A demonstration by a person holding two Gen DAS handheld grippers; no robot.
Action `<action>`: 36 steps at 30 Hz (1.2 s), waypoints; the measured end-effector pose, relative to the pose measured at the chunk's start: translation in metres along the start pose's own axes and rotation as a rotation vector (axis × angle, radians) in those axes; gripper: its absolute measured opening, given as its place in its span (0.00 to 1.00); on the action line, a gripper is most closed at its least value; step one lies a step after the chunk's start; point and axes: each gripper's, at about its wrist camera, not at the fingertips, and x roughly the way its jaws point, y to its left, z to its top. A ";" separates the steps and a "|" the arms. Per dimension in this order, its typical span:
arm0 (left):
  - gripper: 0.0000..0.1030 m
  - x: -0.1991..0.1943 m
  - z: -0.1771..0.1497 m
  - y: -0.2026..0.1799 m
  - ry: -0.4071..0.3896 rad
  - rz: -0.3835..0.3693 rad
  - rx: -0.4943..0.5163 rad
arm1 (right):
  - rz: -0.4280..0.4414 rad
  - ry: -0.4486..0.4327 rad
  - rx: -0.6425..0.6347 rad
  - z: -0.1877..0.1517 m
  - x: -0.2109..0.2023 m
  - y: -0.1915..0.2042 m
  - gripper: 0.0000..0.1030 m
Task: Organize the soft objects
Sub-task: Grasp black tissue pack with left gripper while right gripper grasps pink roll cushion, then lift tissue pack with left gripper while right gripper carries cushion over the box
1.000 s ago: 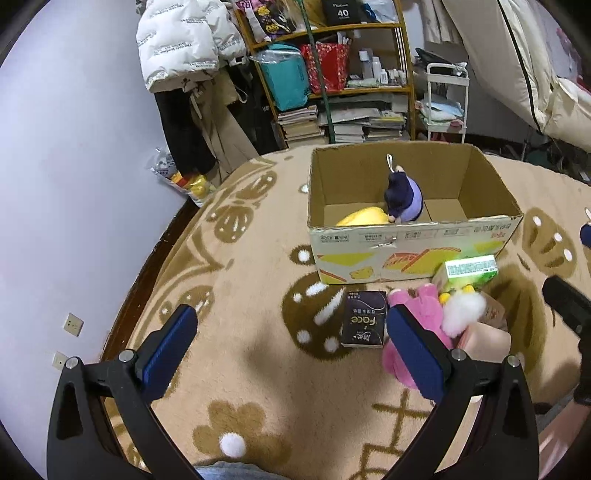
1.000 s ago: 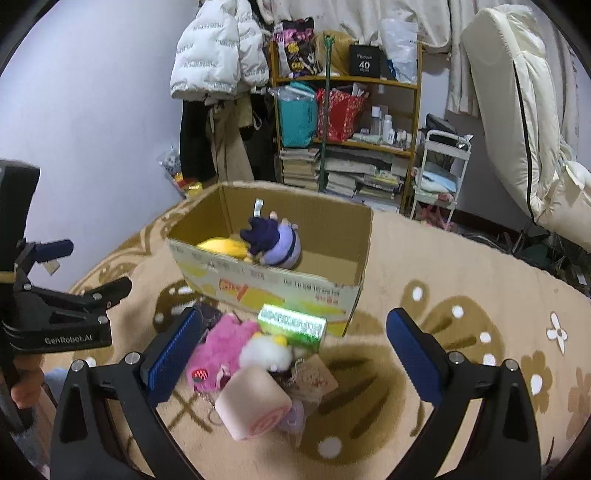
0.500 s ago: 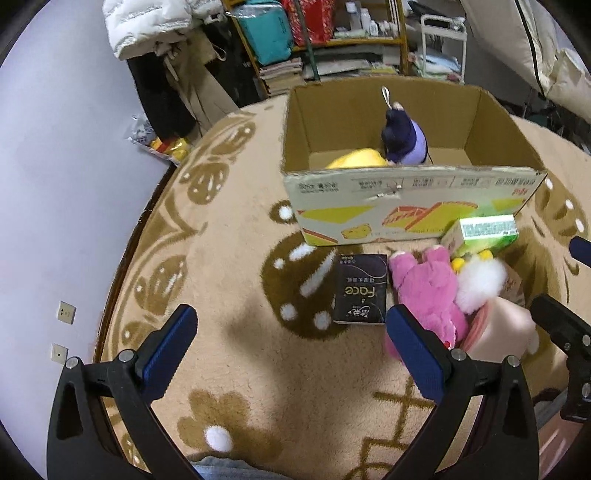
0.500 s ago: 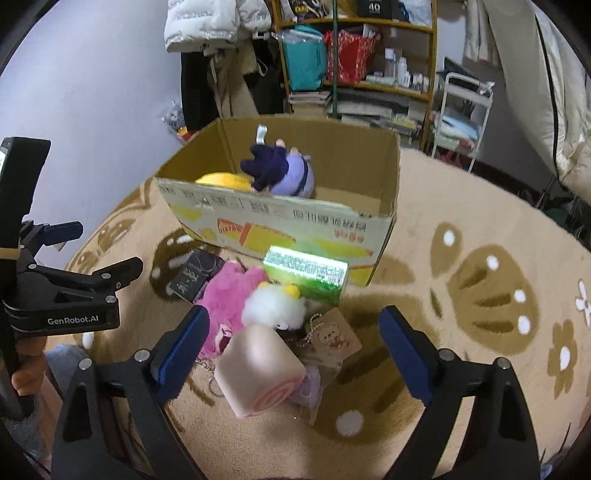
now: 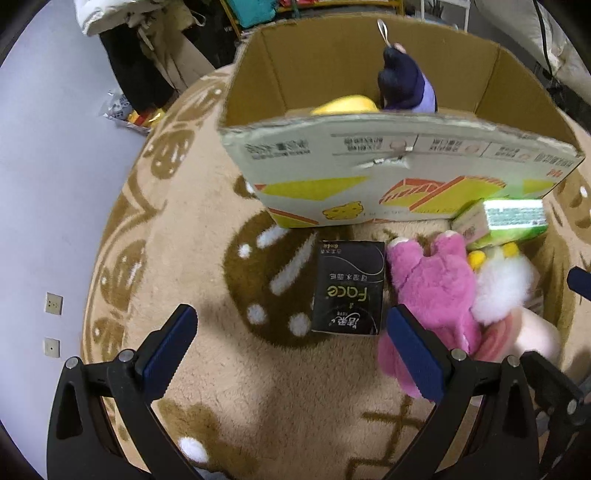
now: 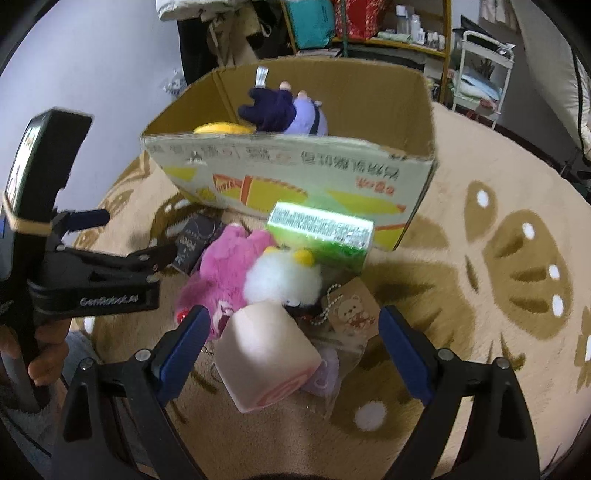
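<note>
Right wrist view: the box (image 6: 295,184) stands on the rug (image 6: 498,295), two plush toys already inside. Just before it lies the pile: pink plush (image 6: 225,273), white plush (image 6: 282,278), roll cushion (image 6: 266,350). The right gripper (image 6: 291,354) hangs wide open over the cushion; it should straddle the middle and squeeze gently. The left gripper (image 5: 291,354) is open, empty.

a home (lived-in): patterned rug (image 5: 229,387), crowded shelf (image 6: 391,33).
</note>
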 end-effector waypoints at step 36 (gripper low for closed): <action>0.45 0.032 0.004 -0.014 0.055 -0.163 -0.020 | 0.087 0.082 0.072 -0.003 0.016 -0.010 0.41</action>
